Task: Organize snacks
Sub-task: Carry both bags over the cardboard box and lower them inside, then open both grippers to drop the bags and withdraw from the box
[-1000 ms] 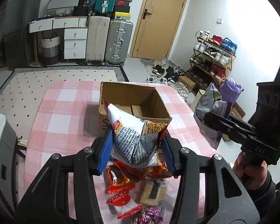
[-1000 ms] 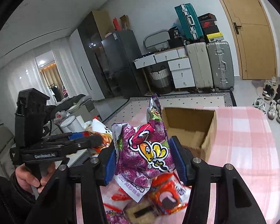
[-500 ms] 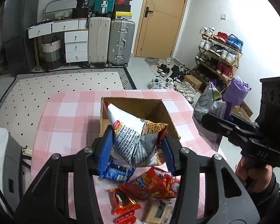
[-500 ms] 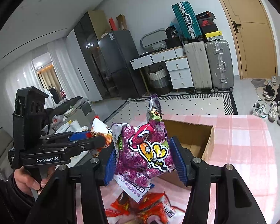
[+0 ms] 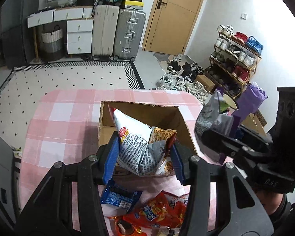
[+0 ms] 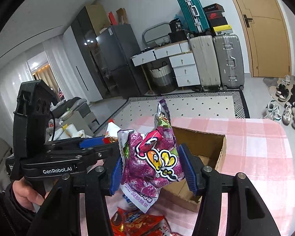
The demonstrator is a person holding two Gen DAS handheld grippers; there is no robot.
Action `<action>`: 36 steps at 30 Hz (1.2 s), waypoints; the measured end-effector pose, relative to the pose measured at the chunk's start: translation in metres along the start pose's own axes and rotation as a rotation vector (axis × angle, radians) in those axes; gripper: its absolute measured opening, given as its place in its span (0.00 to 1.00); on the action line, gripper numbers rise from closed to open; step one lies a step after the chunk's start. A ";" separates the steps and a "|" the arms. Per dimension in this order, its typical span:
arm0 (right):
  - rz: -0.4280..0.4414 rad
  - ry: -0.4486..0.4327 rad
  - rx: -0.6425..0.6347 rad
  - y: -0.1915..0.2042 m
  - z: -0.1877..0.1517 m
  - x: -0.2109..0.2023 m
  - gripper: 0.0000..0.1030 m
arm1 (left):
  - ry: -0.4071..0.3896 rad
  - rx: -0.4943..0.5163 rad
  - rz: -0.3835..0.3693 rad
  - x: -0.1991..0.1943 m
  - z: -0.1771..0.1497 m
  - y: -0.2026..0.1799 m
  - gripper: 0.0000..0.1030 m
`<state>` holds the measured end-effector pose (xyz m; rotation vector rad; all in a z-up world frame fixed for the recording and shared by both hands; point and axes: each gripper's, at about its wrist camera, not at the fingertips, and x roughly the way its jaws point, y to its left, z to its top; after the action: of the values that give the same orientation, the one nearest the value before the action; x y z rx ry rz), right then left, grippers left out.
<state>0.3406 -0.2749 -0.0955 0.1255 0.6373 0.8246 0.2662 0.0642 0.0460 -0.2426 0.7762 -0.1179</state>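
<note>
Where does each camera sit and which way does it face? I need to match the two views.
Left wrist: on the left gripper, looking down over its fries bag into the cardboard box; right gripper alongside.
Right wrist: on the right gripper, facing its purple candy bag and the room; a hand shows.
Shared: box, pink checked table, suitcases, door.

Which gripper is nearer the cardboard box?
Left. The left gripper holds its chip bag over the cardboard box; the right gripper hangs beside its right wall.
</note>
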 end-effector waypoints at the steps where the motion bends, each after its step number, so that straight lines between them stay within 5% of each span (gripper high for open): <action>1: -0.002 0.007 0.003 -0.002 0.001 0.006 0.52 | 0.001 -0.008 -0.005 0.006 0.001 0.003 0.45; 12: -0.011 0.051 0.024 -0.022 -0.002 0.054 0.52 | 0.035 -0.071 -0.031 0.071 0.005 0.031 0.46; 19: -0.060 0.048 0.017 -0.030 -0.009 0.061 0.55 | 0.086 -0.093 0.055 0.101 0.000 0.045 0.74; 36: -0.093 -0.055 -0.004 -0.013 -0.014 -0.020 0.69 | -0.007 -0.061 0.077 0.018 -0.029 0.032 0.78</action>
<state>0.3309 -0.2999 -0.1022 0.1143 0.5852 0.7304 0.2585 0.0866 0.0055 -0.2701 0.7820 -0.0209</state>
